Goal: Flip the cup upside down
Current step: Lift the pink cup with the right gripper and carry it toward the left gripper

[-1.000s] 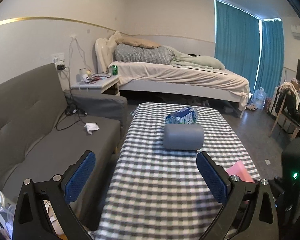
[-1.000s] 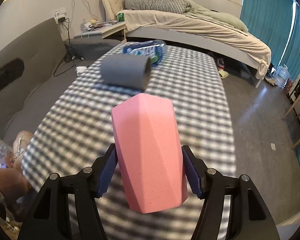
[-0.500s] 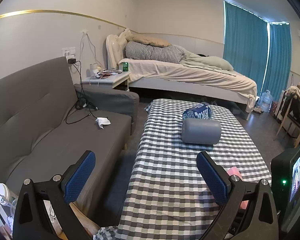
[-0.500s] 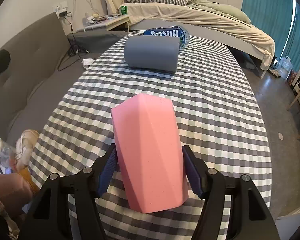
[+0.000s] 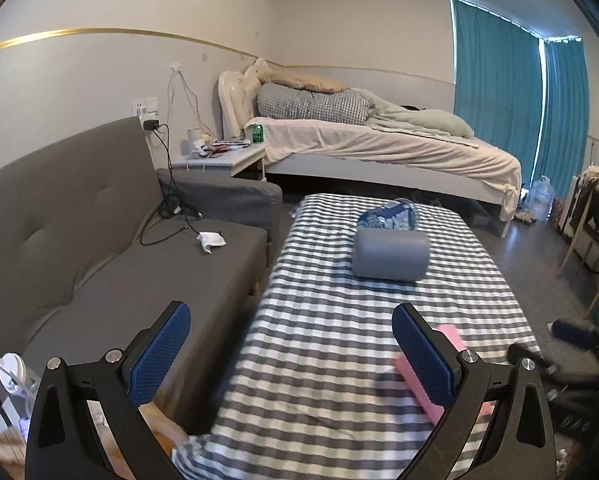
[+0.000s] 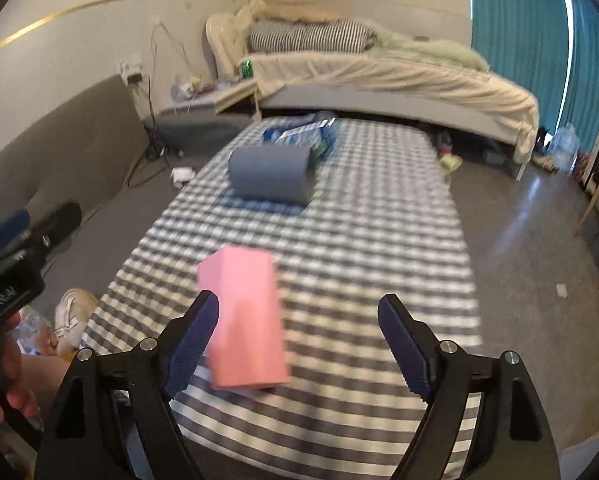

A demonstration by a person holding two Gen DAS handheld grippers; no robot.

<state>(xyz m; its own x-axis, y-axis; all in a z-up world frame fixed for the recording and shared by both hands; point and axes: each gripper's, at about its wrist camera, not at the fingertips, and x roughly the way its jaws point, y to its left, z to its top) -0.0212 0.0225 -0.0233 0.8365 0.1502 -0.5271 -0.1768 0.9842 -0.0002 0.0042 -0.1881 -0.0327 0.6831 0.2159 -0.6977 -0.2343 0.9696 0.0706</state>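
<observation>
**Cup let go on table – release step, R side**

- R gripper point(image 6: 297, 342): jaws spread wide, nothing pinched. Pink cup point(image 6: 243, 320) stands on checked tablecloth point(image 6: 379, 208) just fwd of the L-hand finger of that gripper, near table's front edge; touching the pad or just clear – can't tell, frame blurred.
- Closed end faces up, no opening visible on top, so flip looks done (judgement).
- L gripper point(image 5: 287, 352): jaws spread, empty, hovering over table's near-left edge. Cup partly hidden behind its R finger in that view.
- Grey cup point(image 6: 273, 178) lies on its side mid-table, blue packet point(image 6: 303, 136) behind it, well apart from pink cup.

Next, prob: back R gripper straight off w/o clipping cup; tall narrow shape, tips easily on cloth.

Vs 0.5 s ago: R jaws were clamped on cup, cup centred between pads; now opened, cup sits left of centre and free. L gripper's view has swung back over the table.
</observation>
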